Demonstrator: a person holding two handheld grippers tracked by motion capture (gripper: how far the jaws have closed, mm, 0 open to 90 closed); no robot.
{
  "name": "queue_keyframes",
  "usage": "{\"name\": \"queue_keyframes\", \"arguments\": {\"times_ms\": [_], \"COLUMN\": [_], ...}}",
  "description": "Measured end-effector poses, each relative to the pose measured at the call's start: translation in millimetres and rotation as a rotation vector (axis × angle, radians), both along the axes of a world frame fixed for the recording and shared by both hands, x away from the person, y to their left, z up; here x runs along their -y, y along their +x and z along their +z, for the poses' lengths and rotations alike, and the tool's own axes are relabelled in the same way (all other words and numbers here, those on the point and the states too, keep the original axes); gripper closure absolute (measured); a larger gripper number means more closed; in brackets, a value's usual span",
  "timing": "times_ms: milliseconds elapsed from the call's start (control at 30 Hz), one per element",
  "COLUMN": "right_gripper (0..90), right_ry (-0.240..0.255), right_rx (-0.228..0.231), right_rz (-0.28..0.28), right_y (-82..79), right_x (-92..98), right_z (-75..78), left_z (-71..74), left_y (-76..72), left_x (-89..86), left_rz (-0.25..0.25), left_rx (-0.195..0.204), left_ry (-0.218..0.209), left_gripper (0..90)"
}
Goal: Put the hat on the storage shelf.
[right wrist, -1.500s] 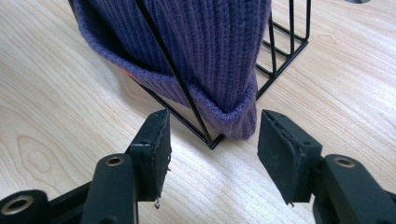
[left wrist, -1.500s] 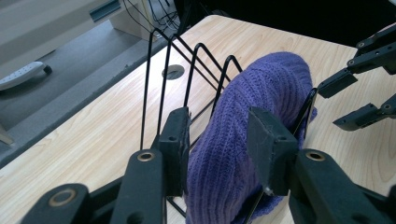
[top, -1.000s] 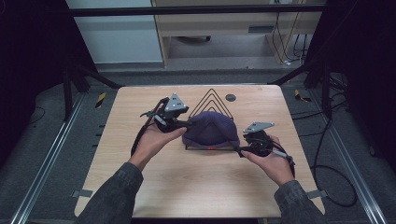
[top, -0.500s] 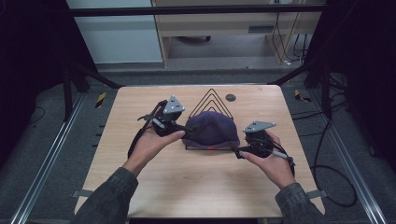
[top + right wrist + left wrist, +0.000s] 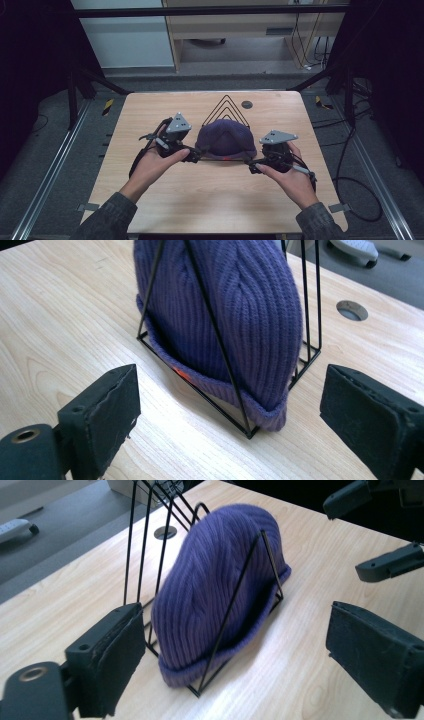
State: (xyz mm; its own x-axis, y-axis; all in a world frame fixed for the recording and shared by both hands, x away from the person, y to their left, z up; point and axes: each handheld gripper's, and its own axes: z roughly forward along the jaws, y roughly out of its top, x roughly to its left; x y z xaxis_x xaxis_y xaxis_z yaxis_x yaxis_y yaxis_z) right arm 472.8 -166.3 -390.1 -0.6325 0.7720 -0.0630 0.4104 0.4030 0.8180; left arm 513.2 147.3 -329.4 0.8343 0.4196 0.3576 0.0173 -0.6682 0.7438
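Observation:
A purple knit beanie (image 5: 225, 139) stands on edge inside a black wire triangular rack (image 5: 227, 104) at the middle of the wooden table. My left gripper (image 5: 194, 156) sits at the beanie's near-left corner, open, with the beanie (image 5: 220, 590) and a rack wire (image 5: 235, 605) ahead between its pads. My right gripper (image 5: 253, 166) sits at the near-right corner, also open and holding nothing. In the right gripper view, the beanie's brim (image 5: 260, 410) and the rack's front corner (image 5: 248, 432) lie just beyond its pads (image 5: 107, 410). The right gripper (image 5: 380, 530) also appears at the top right of the left gripper view.
A round cable hole (image 5: 246, 104) lies in the table (image 5: 210, 200) behind the rack, right of its peak. Bare wood stretches in front of the hands. Metal frame rails run along both sides of the table, and cables lie on the floor at the right.
My left gripper has drawn back toward the near side, from the beanie's upper left to its lower-left corner. The right gripper has barely shifted. The beanie now sits rounder in the rack.

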Motion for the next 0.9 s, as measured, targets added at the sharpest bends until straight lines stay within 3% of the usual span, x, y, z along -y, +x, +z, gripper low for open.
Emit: {"name": "queue_keyframes", "arguments": {"times_ms": [500, 900], "right_gripper": [6.0, 5.8], "right_ry": [-0.018, -0.040], "right_rx": [0.004, -0.043], "right_rz": [0.061, 0.091], "right_y": [-16.6, -25.8], "right_x": [-6.1, -2.6], "right_z": [-6.0, -25.0], "left_z": [-19.2, -50.8], "left_y": [-21.8, -25.5], "left_x": [-25.5, -59.3], "left_rz": [-0.016, -0.006], "left_rx": [-0.014, -0.036], "left_ry": [-0.002, 0.048], "left_gripper": [4.3, 4.4]}}
